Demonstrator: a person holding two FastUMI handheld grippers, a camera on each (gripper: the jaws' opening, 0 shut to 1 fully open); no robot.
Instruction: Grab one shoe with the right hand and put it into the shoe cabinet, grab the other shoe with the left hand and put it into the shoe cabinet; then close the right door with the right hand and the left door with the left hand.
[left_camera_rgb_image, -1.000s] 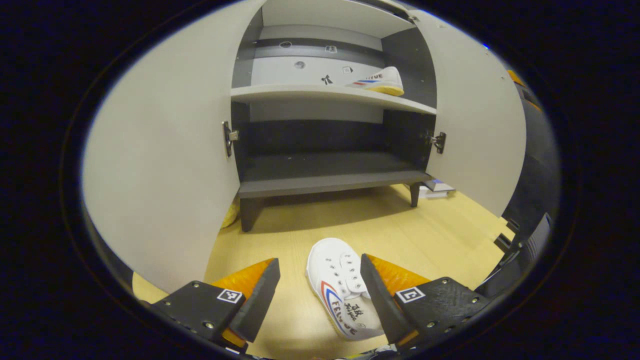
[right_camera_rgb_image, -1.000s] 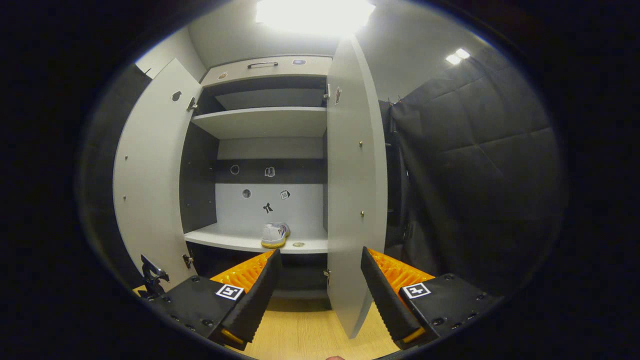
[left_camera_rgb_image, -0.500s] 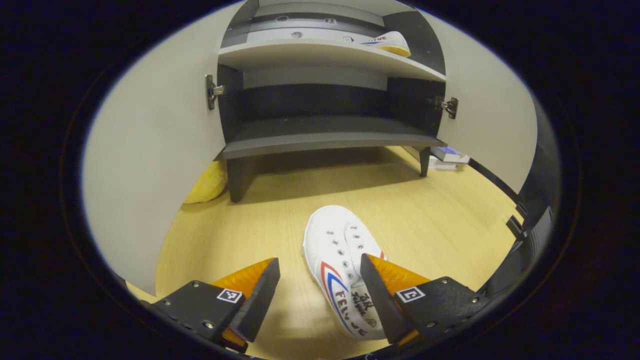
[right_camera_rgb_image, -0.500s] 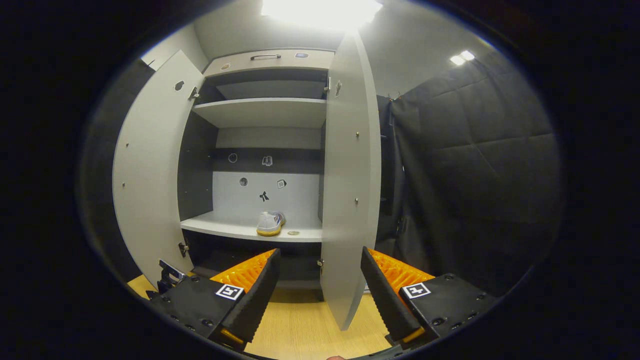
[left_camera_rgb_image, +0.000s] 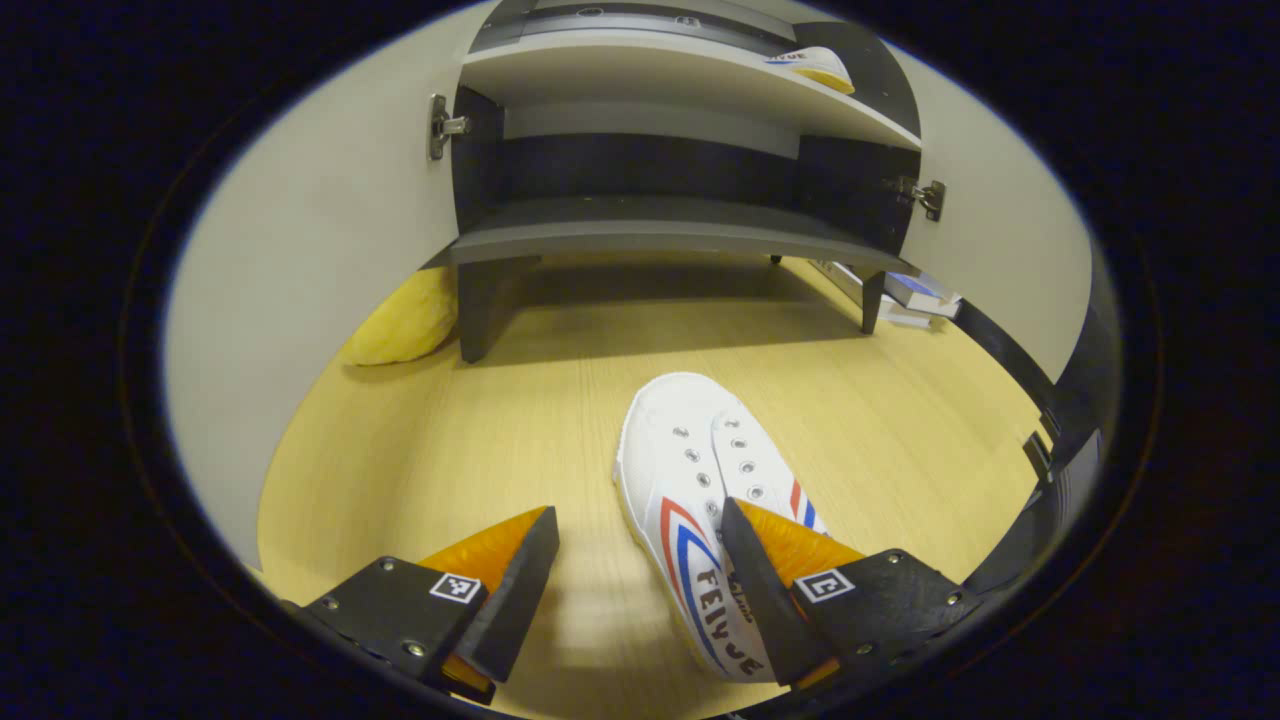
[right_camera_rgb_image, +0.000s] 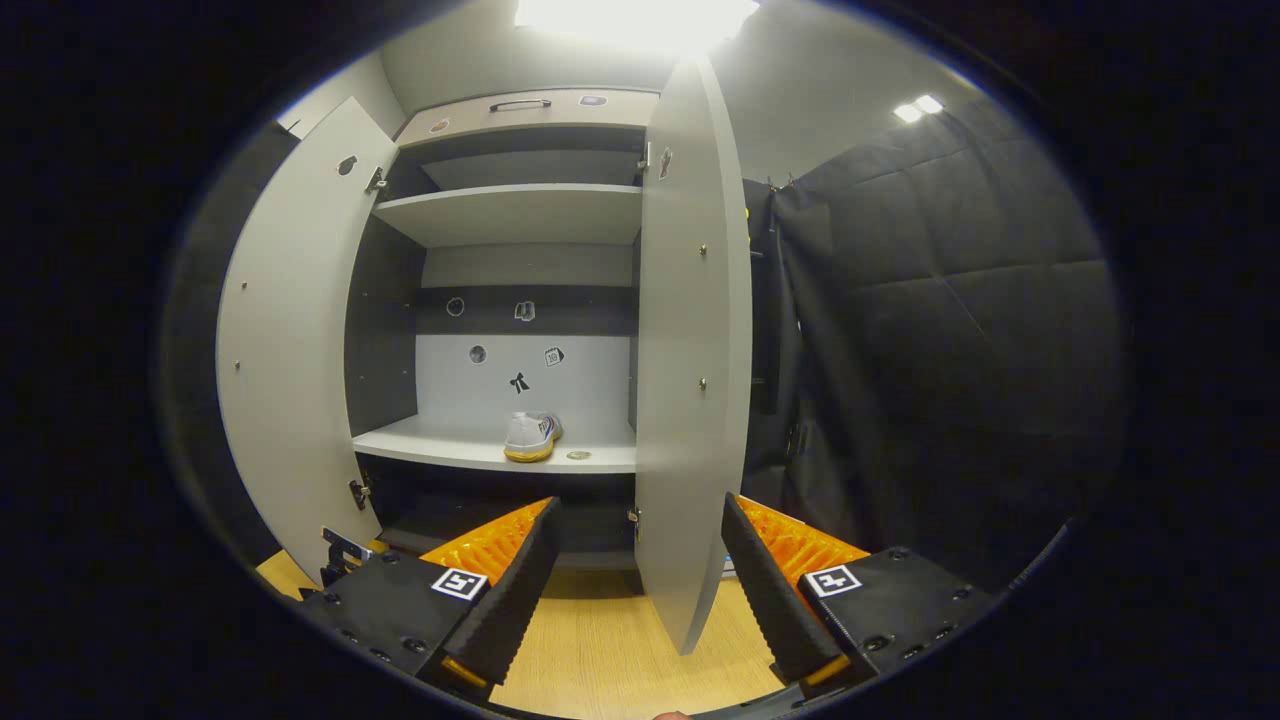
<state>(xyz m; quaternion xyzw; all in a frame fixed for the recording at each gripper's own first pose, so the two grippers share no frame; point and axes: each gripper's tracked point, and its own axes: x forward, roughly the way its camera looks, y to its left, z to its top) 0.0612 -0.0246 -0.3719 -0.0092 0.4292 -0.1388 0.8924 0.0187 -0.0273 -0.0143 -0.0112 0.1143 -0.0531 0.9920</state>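
Note:
A white shoe (left_camera_rgb_image: 700, 490) with red and blue stripes lies on the wooden floor, toe toward the cabinet. My left gripper (left_camera_rgb_image: 640, 590) hangs open just above it, its right finger over the shoe's heel part, the left finger over bare floor. The other white shoe (right_camera_rgb_image: 530, 437) stands on the cabinet's middle shelf (right_camera_rgb_image: 480, 452), seen also as a shoe (left_camera_rgb_image: 815, 68) at the top of the left gripper view. Both cabinet doors stand open: left door (right_camera_rgb_image: 285, 340), right door (right_camera_rgb_image: 692, 380). My right gripper (right_camera_rgb_image: 640, 585) is open and holds nothing, back from the cabinet, facing the right door's edge.
A yellow soft thing (left_camera_rgb_image: 400, 320) lies on the floor by the cabinet's left leg. A small box (left_camera_rgb_image: 915, 295) sits by the right leg. The dark bottom shelf (left_camera_rgb_image: 650, 230) holds nothing. Black quilted cloth (right_camera_rgb_image: 950, 330) hangs to the right of the cabinet.
My left gripper has tilted down and moved closer over the floor shoe; the cabinet has slid up in its view. The right gripper has drifted back slightly from the cabinet.

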